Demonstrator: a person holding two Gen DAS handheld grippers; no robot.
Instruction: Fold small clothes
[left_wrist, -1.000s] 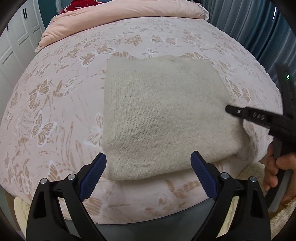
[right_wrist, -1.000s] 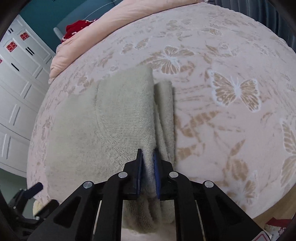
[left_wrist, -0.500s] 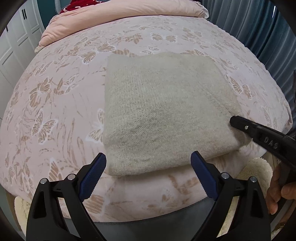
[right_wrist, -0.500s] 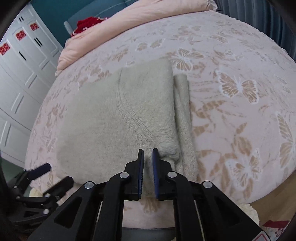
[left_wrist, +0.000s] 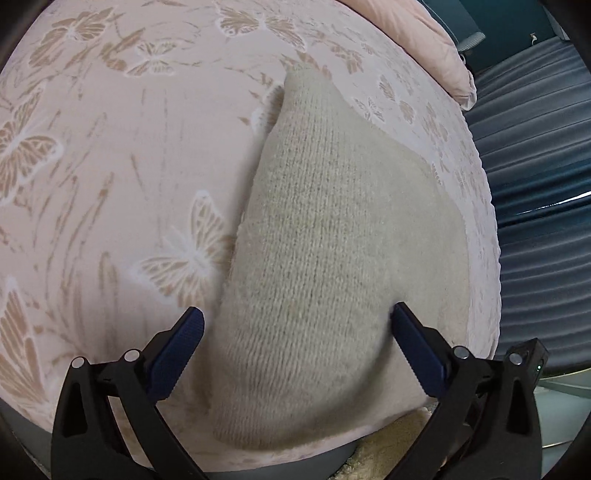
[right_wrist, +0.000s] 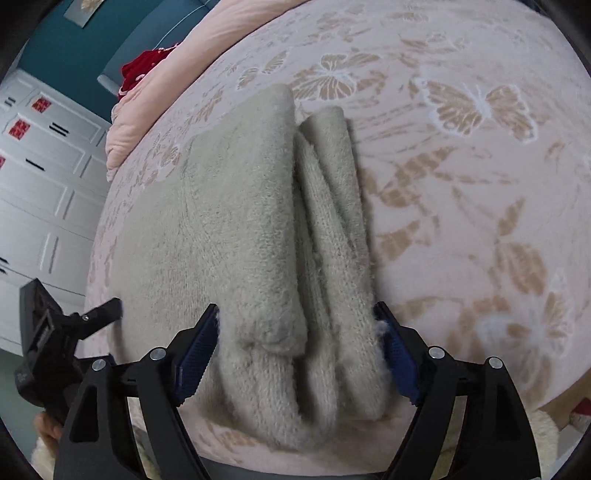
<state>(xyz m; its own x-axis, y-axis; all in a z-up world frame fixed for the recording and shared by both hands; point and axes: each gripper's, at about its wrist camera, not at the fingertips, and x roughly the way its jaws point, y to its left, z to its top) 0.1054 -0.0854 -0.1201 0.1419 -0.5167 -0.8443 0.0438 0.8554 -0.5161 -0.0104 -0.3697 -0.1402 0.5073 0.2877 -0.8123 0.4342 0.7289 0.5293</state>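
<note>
Looking down along each tool, the two wrist views split the scene between them. Only the right wrist view shows the rolled, layered edge of the folded knit garment (right_wrist: 258, 236); the left wrist view shows just its broad flat face (left_wrist: 332, 236). The right view alone also catches the other tool (right_wrist: 99, 314) low at its left edge, with a bit of a hand (right_wrist: 46, 424) beneath it, white panelled cupboards (right_wrist: 40, 192) and something red (right_wrist: 147, 68) at the head of the bed.

Both tools tilt steeply down over the near edge of the bed. The right gripper (right_wrist: 297, 347) has its fingers spreading apart; the thick rolled end of the garment lies between the blue ribbed pads (right_wrist: 195, 354), which do not press on it, and a wisp of fluff clings to the right pad. The left gripper (left_wrist: 297, 350) is likewise widening, released, with the garment's near corner between its fingers (left_wrist: 177, 354); the right finger sits against the knit's surface without pinching it.

Close to the fingers the garment is a beige, fuzzy wool knit with fine vertical ribs, folded into a soft slab with rounded edges. Beyond it stretches the bed's pink cover (left_wrist: 129, 147) with tan and white butterflies, smooth and slightly sheened. Farther still lies a plump pink pillow or quilt (left_wrist: 443, 44), and past the fingers' right side hang pleated grey-blue curtains (left_wrist: 535, 147).
</note>
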